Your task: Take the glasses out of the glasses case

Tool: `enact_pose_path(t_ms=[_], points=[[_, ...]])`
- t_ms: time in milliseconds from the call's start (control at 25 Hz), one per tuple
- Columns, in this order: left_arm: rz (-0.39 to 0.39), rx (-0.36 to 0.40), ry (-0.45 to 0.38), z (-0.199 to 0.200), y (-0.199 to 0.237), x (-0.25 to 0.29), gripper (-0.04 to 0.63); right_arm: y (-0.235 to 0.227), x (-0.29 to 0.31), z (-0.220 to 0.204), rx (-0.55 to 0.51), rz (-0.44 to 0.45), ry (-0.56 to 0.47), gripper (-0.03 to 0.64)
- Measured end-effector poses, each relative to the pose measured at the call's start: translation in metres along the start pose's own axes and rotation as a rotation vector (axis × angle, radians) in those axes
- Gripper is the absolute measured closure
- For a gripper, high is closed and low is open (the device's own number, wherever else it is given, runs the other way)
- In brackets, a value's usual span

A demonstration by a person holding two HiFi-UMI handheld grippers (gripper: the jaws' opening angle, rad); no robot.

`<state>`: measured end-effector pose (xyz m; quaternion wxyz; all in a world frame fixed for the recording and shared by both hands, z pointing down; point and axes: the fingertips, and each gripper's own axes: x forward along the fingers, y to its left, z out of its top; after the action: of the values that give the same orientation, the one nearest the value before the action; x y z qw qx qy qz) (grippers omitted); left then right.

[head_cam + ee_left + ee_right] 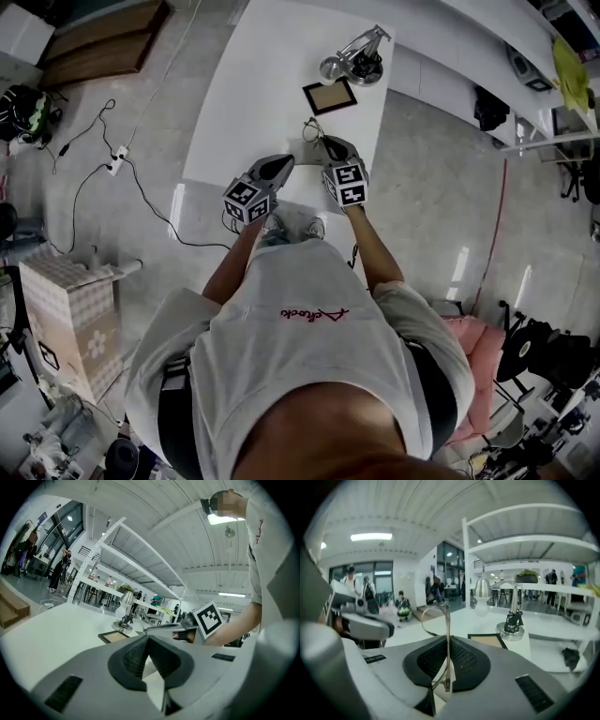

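Thin metal-framed glasses point(446, 634) stand upright between the pads of my right gripper point(447, 641), which is shut on them; one lens rim point(433, 618) curves out to the left. From the head view, the right gripper point(325, 145) hovers above the near part of the white table point(272, 56), the glasses point(314, 131) poking out ahead of it. The pale glasses case point(302, 152) lies between the two gripper tips. My left gripper point(286, 161) is shut on the case's edge, seen as a white wedge point(154, 686) between its pads point(136, 658).
A dark-framed picture point(329, 96) lies flat further along the table, with a metal desk lamp point(361, 58) behind it. Cables and a power strip point(117, 159) run over the floor at left, near a cardboard box point(66, 309). White shelving stands at right.
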<state>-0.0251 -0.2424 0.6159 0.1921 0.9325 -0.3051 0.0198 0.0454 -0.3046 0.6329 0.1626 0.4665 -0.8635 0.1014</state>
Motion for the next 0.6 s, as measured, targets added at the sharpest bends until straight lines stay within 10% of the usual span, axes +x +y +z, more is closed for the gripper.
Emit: enact_pose_path(t_ms=[160, 600], points=[[-0.004, 0.021, -0.021, 0.011, -0.001, 0.005, 0.604, -0.006, -0.021, 0.024, 0.165, 0.009, -0.164, 0.594], [0.021, 0.059, -0.046, 0.023, -0.027, 0.02, 0.604, -0.009, -0.061, 0.028, 0.081, 0.024, -0.199, 0.594]])
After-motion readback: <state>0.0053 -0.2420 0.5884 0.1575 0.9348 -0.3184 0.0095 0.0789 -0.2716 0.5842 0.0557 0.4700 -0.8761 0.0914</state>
